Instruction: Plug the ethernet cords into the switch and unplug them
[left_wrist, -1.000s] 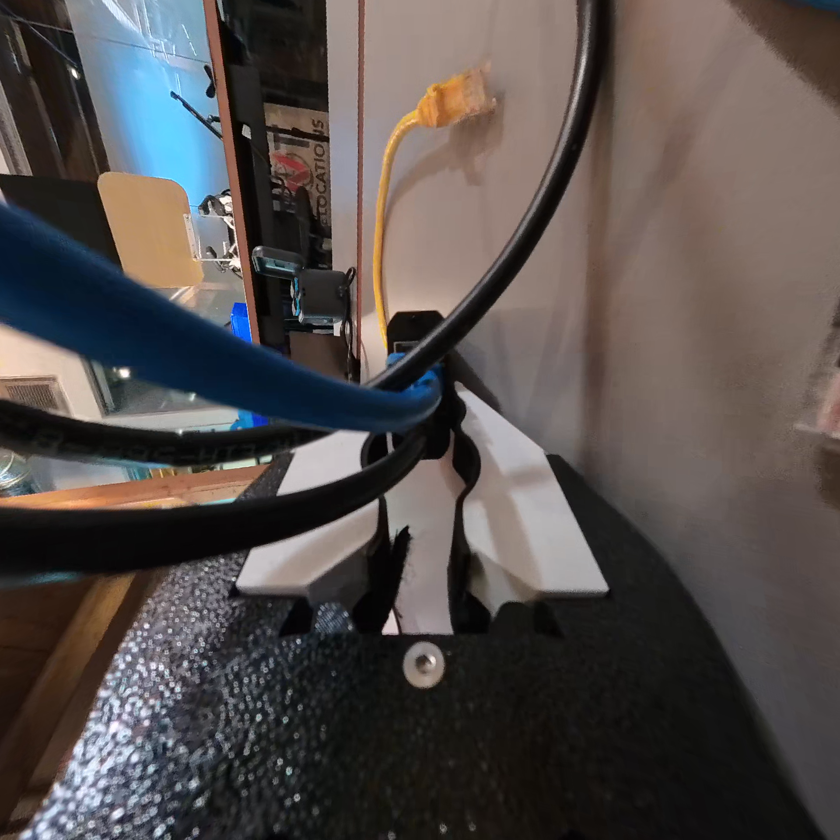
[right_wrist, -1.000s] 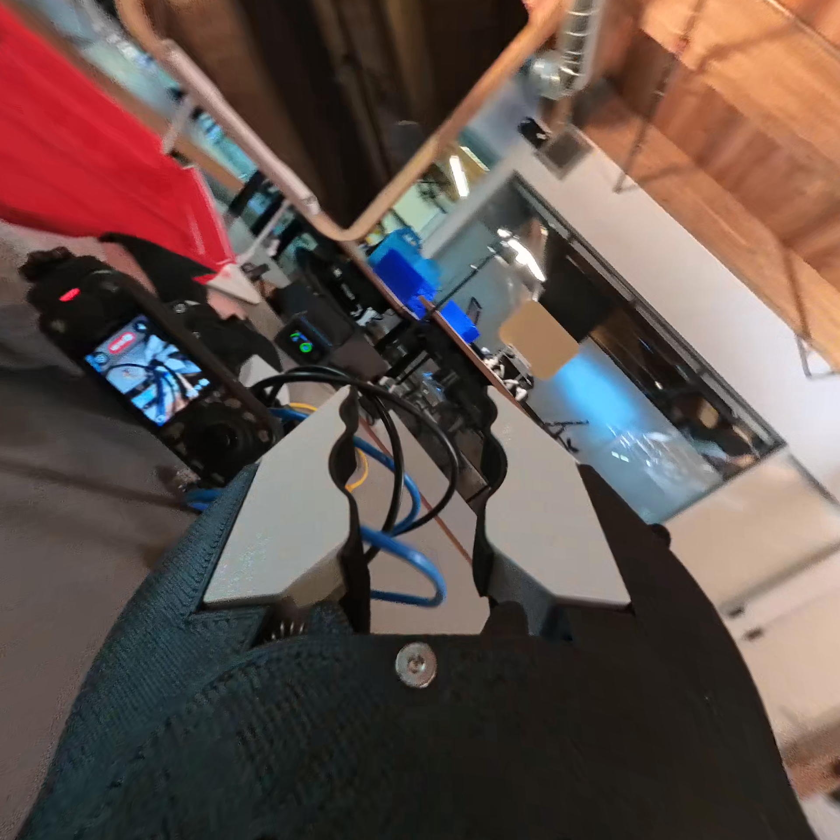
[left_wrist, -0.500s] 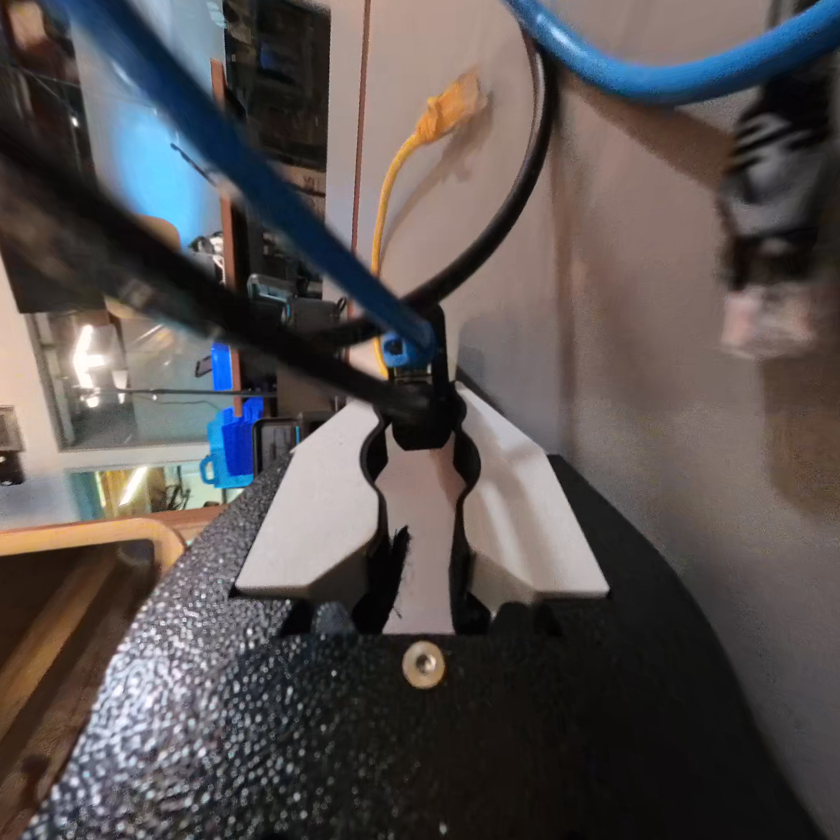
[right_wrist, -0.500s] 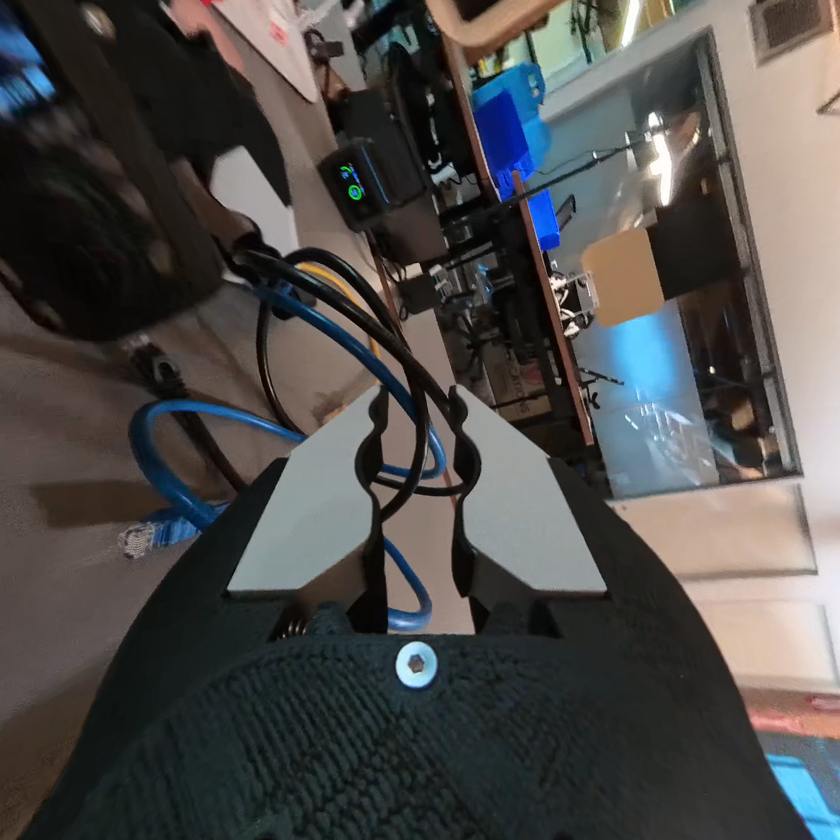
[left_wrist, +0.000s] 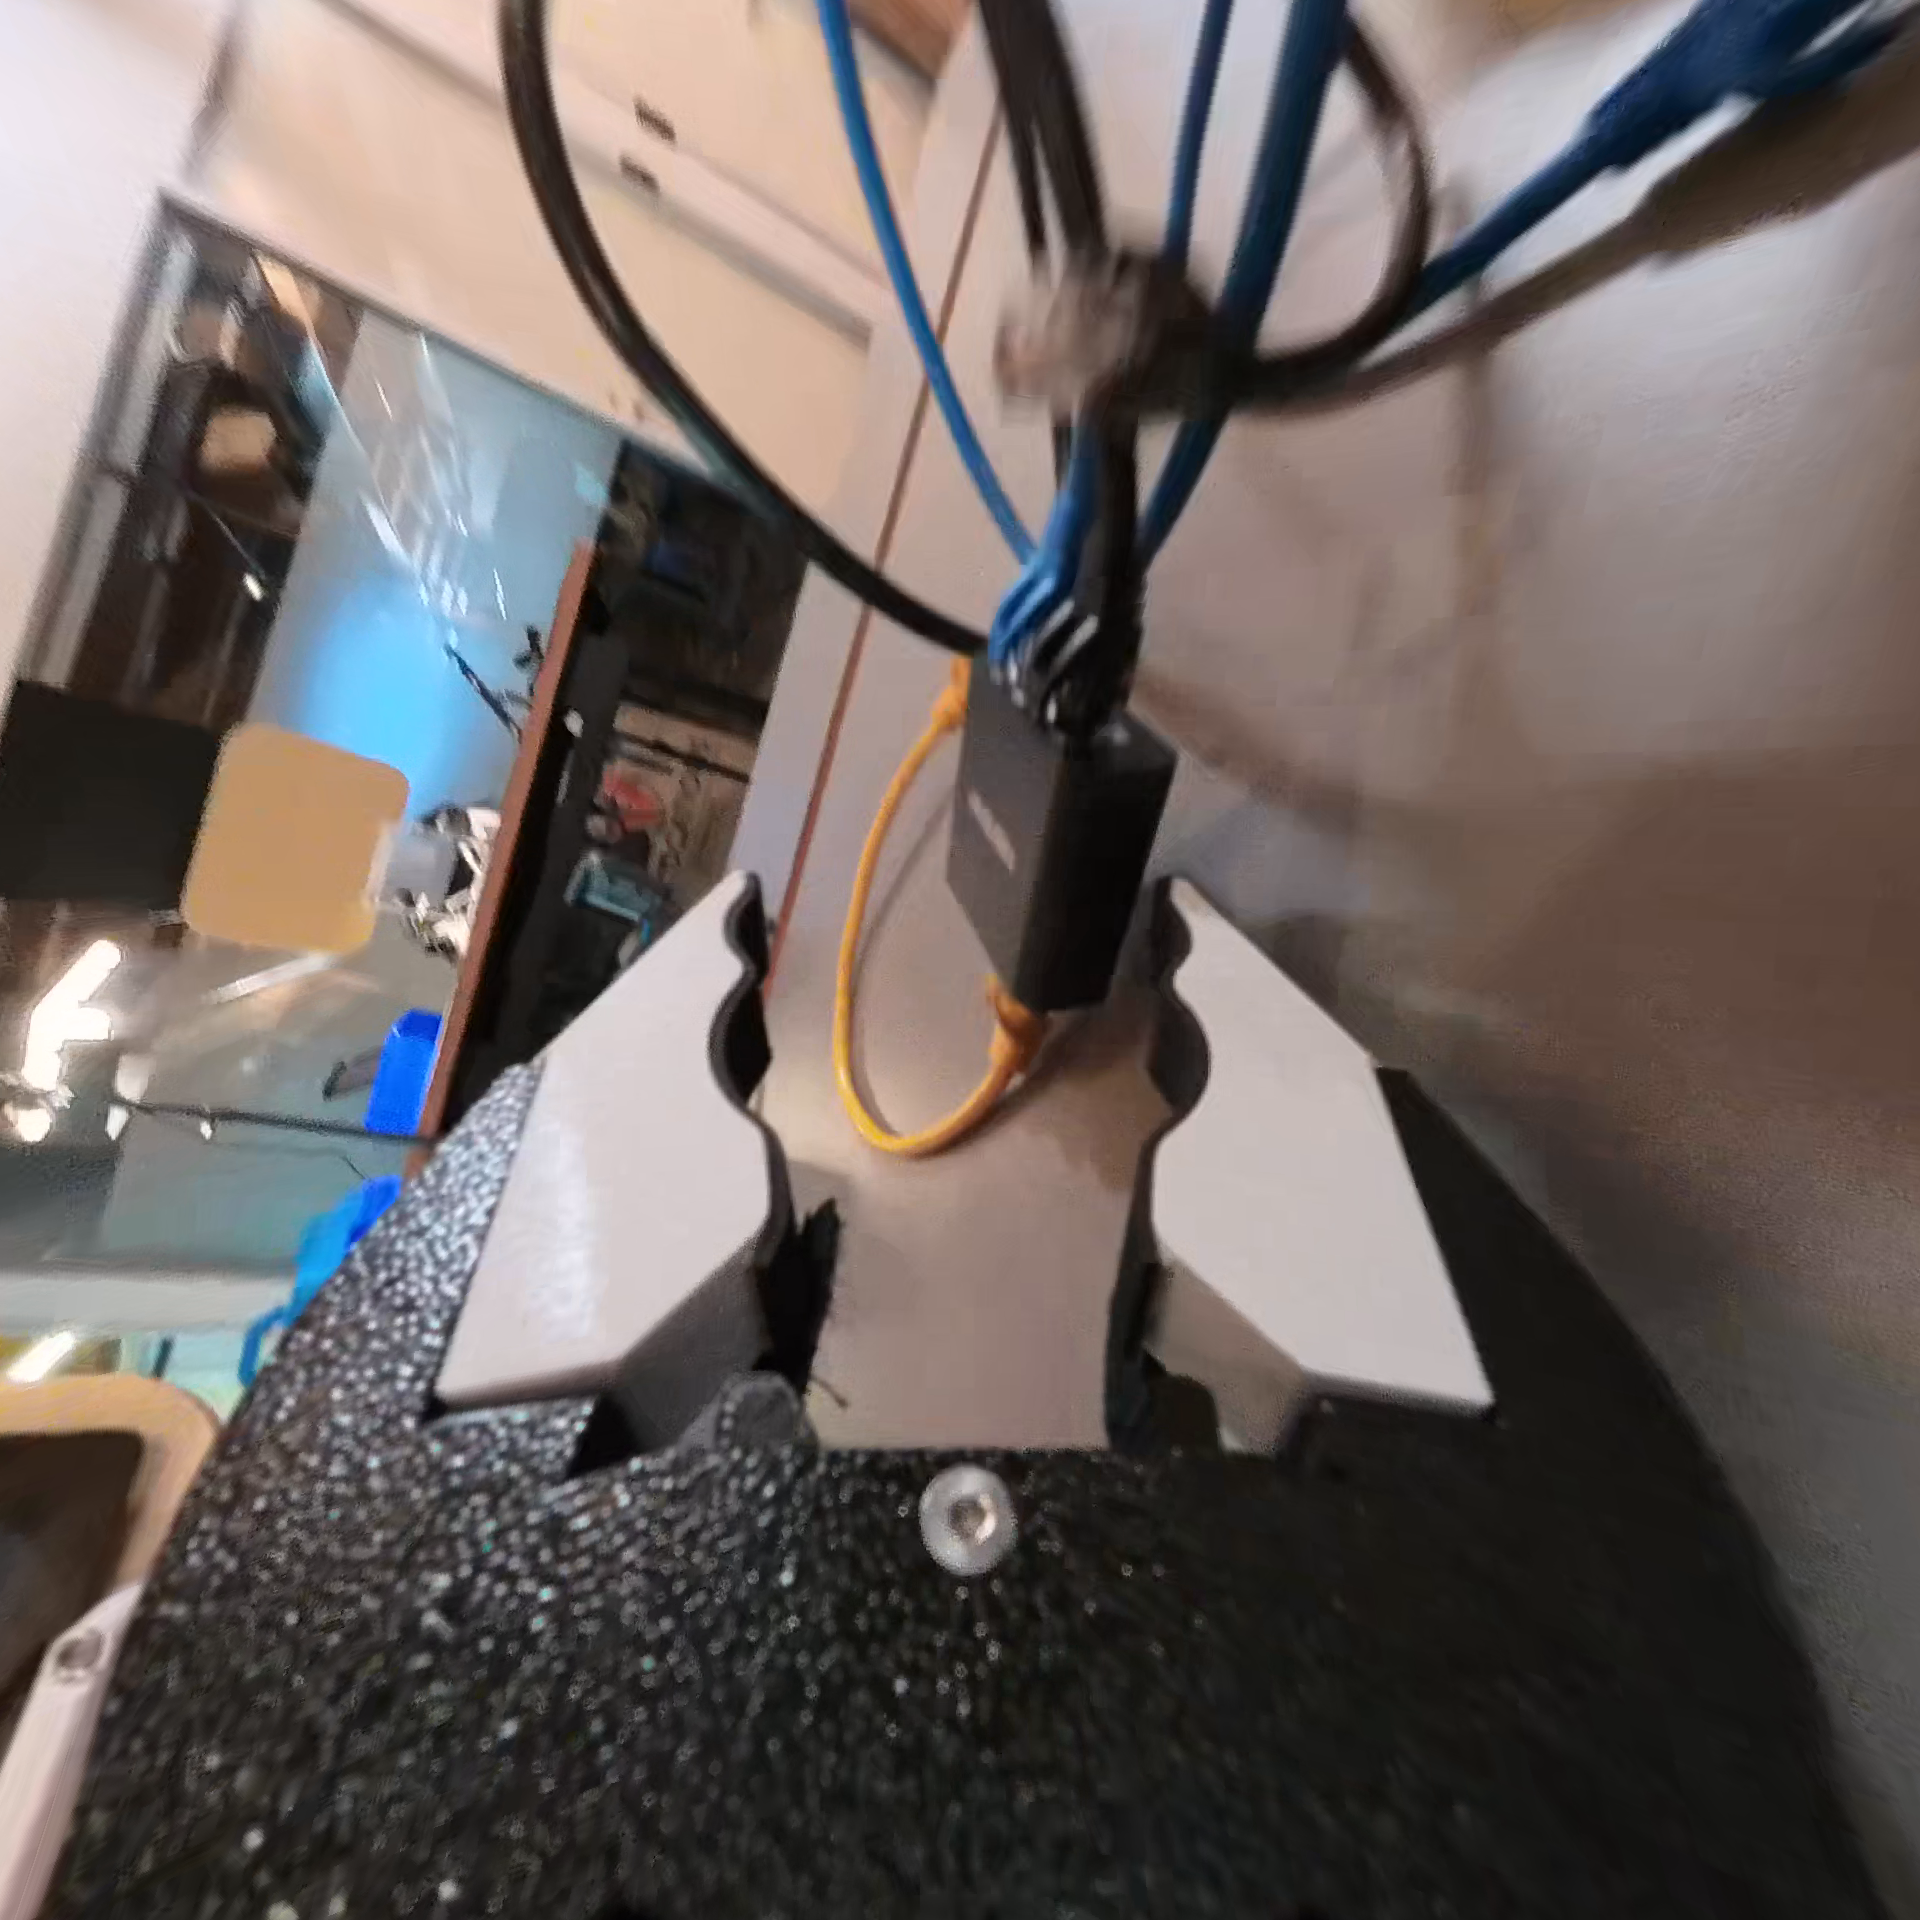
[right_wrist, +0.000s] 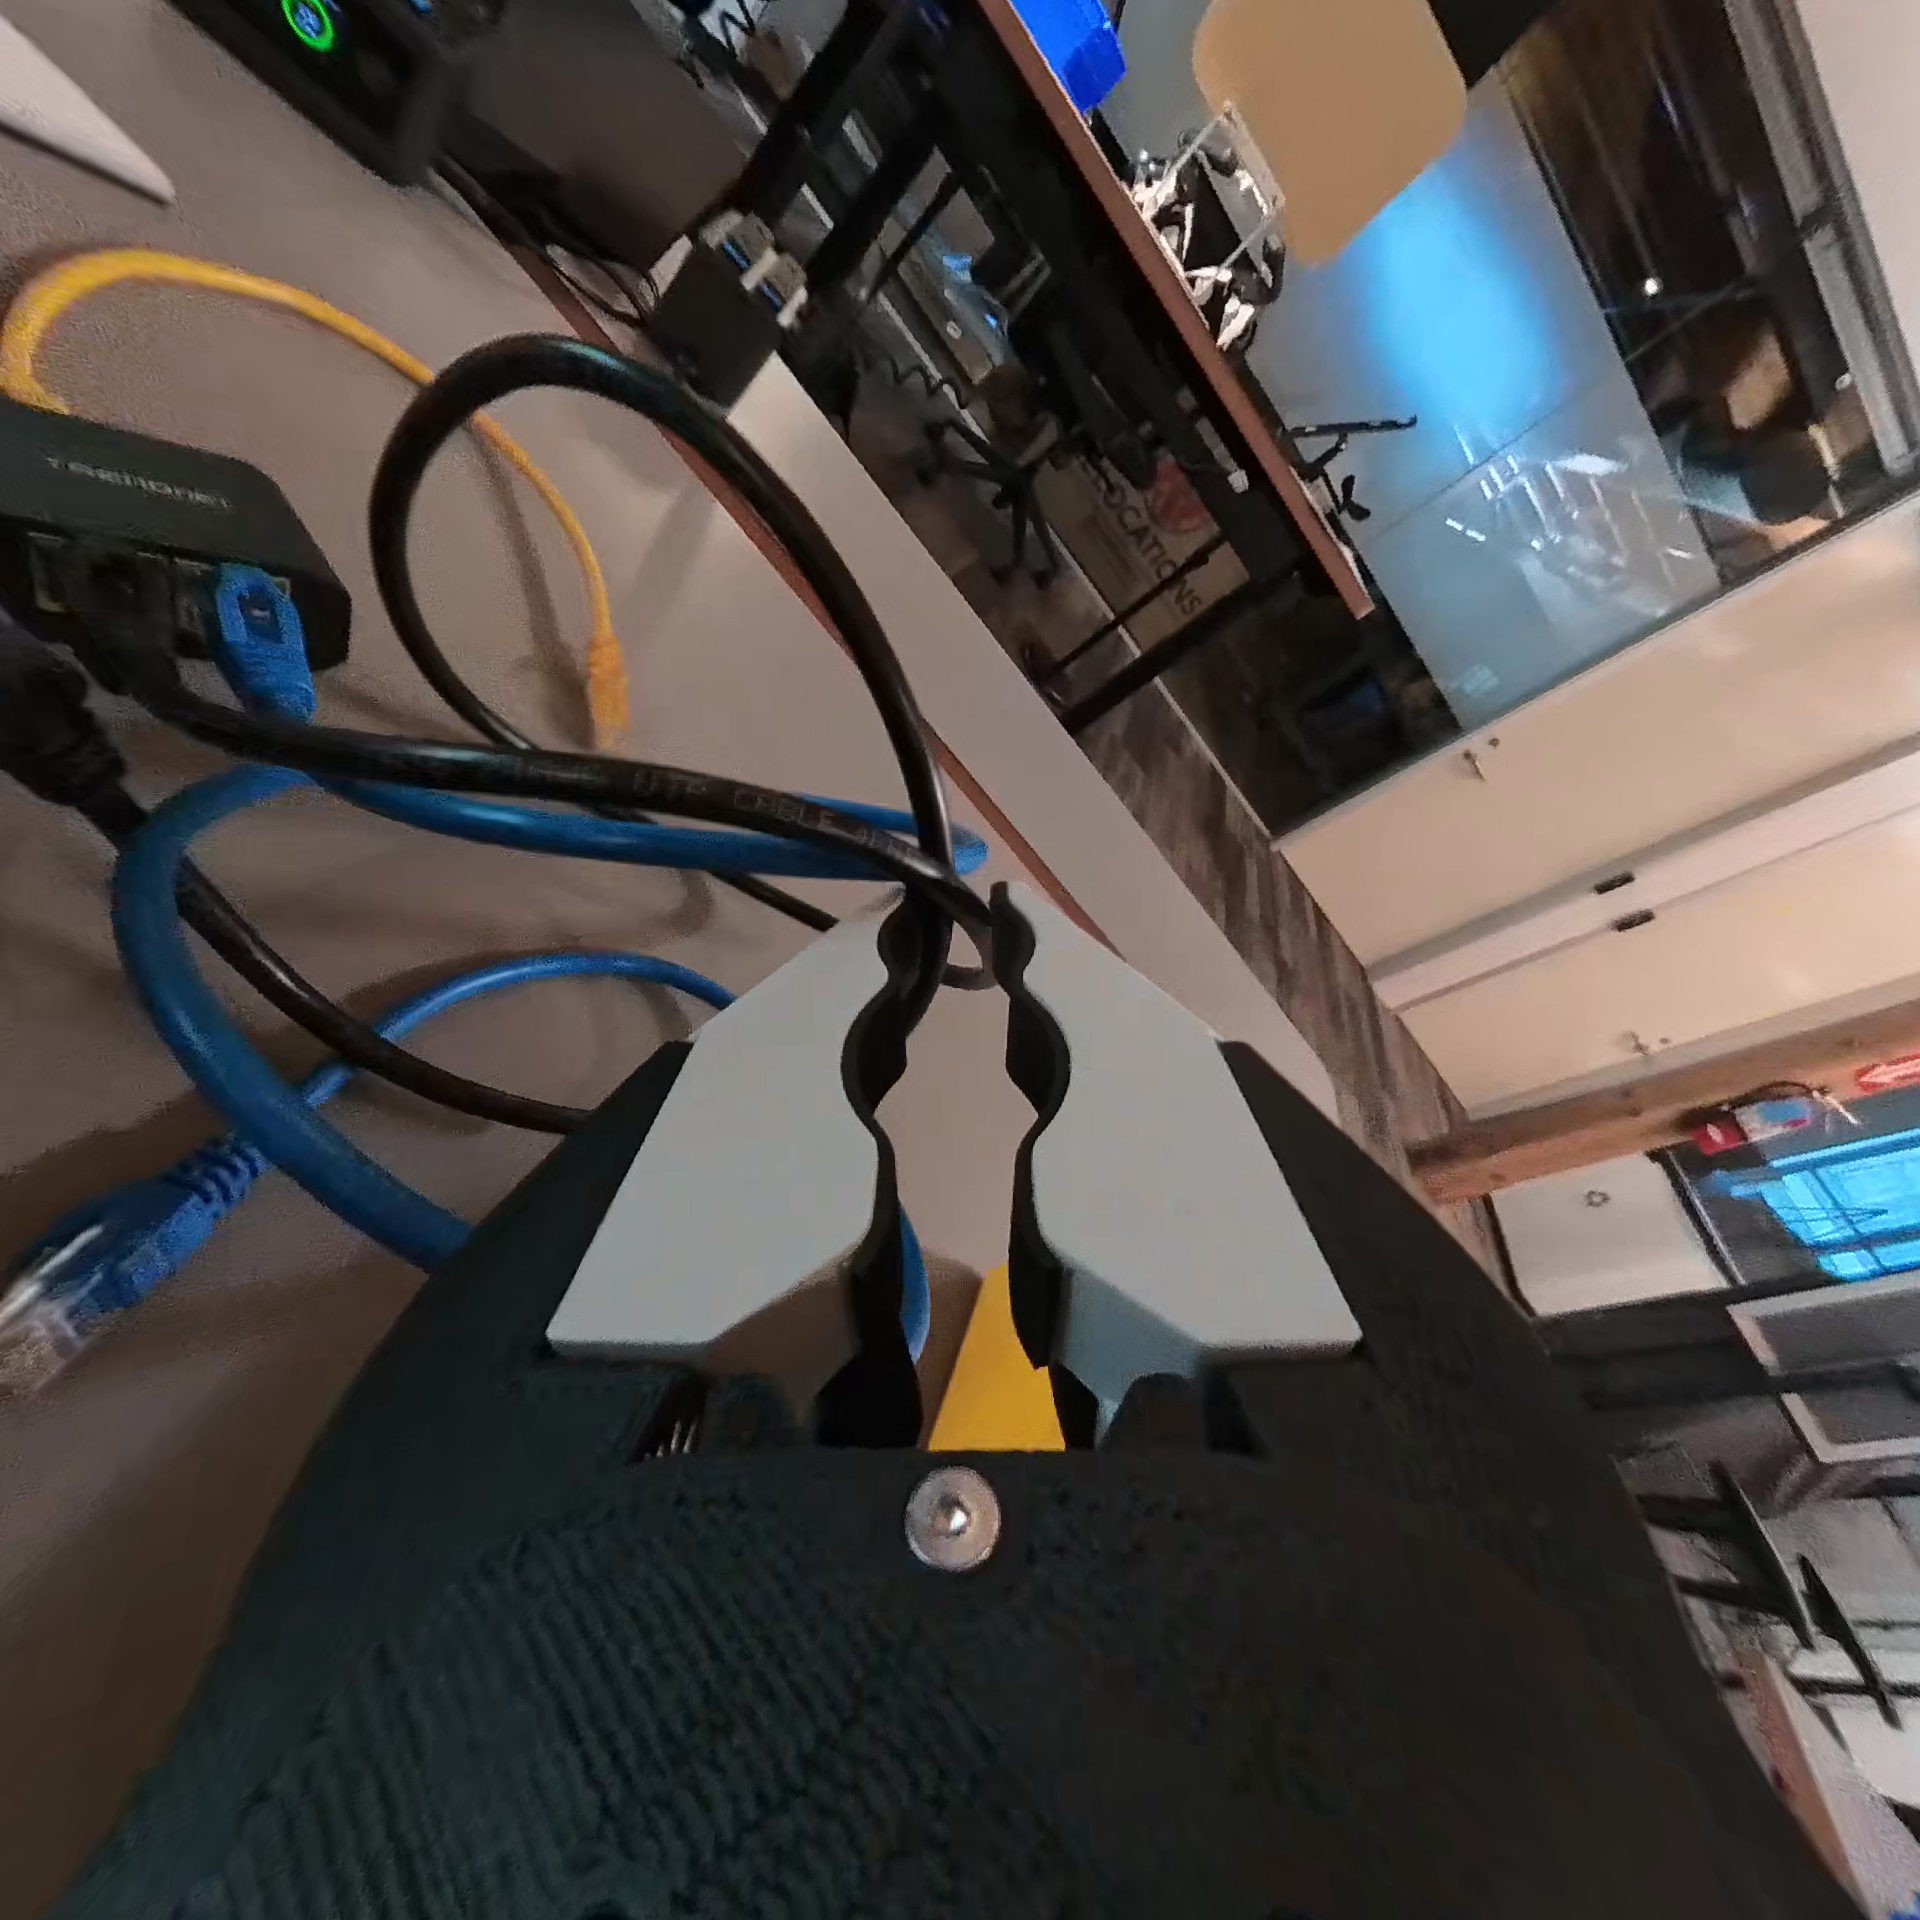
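Note:
The black switch lies on the beige table just ahead of my left gripper, which is open and empty, its right finger close beside the switch. Blue and black cords are plugged into the switch's far side. A yellow cord loops beside it. In the right wrist view the switch is at the left with a blue plug in a port. My right gripper is narrowed onto the looped black cord. A loose blue plug lies on the table.
The yellow cord's free plug lies near the table's far edge. A black device with a green light stands farther back. Blue cord loops clutter the table to the left. Shelving and blue bins stand beyond the table. The left gripper's tips are roughly 15 cm from the right gripper's.
My left gripper has opened, let go of the black plug at the switch and drawn back. My right gripper has narrowed around the black cord and swung toward the table.

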